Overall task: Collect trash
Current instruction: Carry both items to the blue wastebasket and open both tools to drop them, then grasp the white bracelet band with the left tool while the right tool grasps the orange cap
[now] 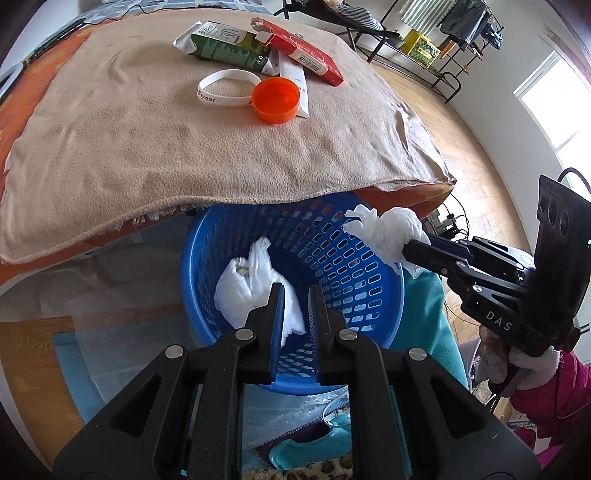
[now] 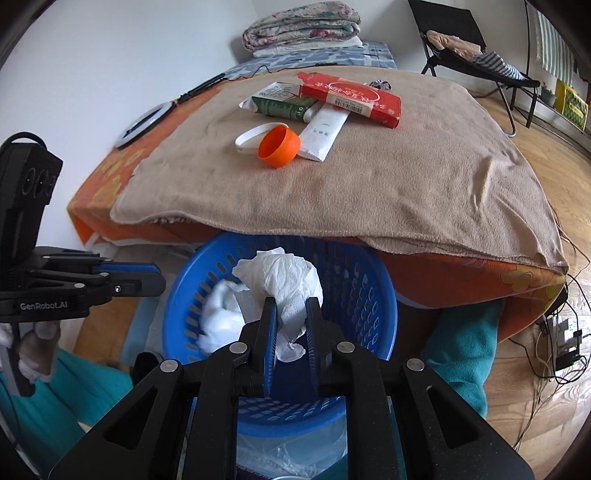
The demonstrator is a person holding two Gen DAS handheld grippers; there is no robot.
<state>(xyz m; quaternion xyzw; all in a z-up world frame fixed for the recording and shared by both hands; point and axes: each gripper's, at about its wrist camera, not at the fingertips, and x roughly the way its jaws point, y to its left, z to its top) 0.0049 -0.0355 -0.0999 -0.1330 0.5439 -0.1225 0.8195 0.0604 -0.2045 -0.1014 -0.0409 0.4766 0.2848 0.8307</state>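
A blue perforated basket stands on the floor under the bed's edge. A white plastic bag lies inside it. My left gripper hovers over the basket, open a little with nothing between its fingers. My right gripper is shut on a crumpled white tissue above the basket's rim. On the tan towel lie a green carton, a red box, a white packet, a white wristband and an orange cap.
The bed's orange edge overhangs the basket's far side. A teal-clad leg stands right of the basket. Cables and a power strip lie on the wooden floor at the right. Folded blankets and a folding chair are behind.
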